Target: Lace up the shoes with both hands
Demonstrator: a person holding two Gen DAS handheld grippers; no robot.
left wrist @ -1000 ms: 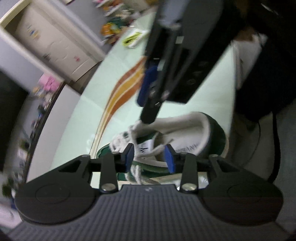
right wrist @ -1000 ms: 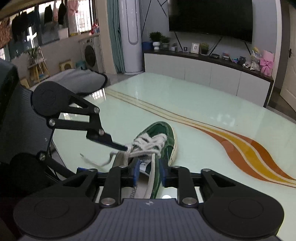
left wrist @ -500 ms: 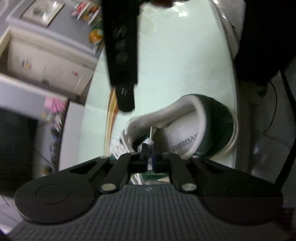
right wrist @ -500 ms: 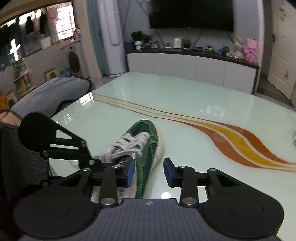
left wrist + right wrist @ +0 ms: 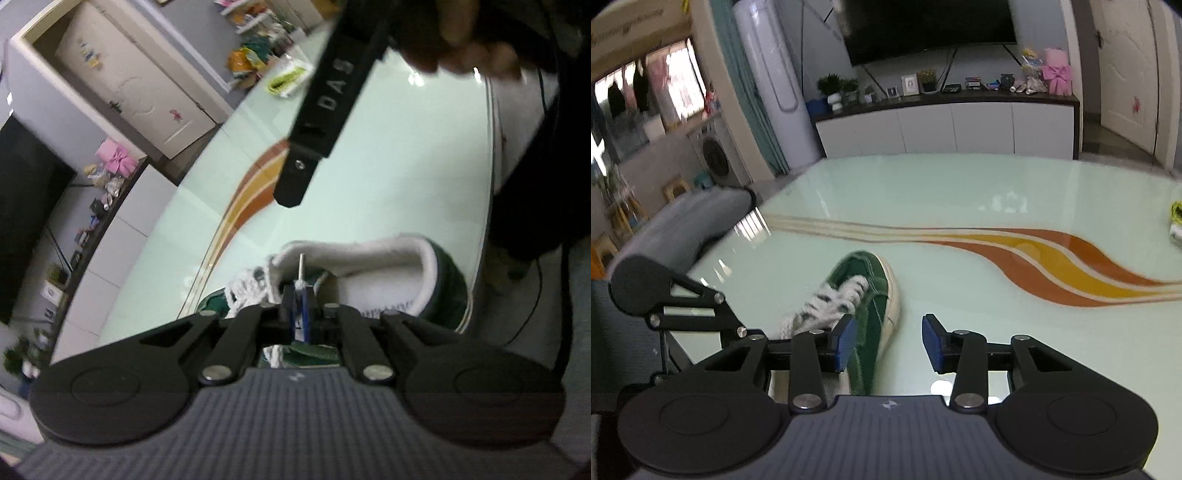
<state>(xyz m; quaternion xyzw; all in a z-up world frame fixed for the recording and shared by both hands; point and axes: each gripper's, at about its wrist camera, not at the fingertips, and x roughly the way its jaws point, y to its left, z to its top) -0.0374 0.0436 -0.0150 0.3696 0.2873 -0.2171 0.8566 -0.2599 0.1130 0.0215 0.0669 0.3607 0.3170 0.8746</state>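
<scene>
A green sneaker [image 5: 866, 291] with white laces [image 5: 831, 299] lies on the pale green glass table [image 5: 960, 199], toe pointing away. In the left wrist view the sneaker [image 5: 436, 280] shows its white lining. My left gripper [image 5: 301, 308] is shut on the white lace end [image 5: 301, 267], whose stiff tip sticks up above the blue pads over the shoe's opening. My right gripper [image 5: 888, 341] is open with nothing between its blue pads; its left pad hangs over the shoe's right side. Seen from the left wrist, the right gripper's black body [image 5: 325, 110] hovers above the shoe, held by a hand [image 5: 465, 44].
An orange and yellow wave stripe [image 5: 1034, 258] crosses the table. A yellow-green packet [image 5: 1176, 218] lies at the far right edge. A grey chair back [image 5: 687, 225] stands at the table's left side. A white cabinet [image 5: 945, 129] and door stand beyond.
My right gripper let go, opened wide and lifted away to the right. My left gripper closed on the lace end and holds it above the shoe's opening.
</scene>
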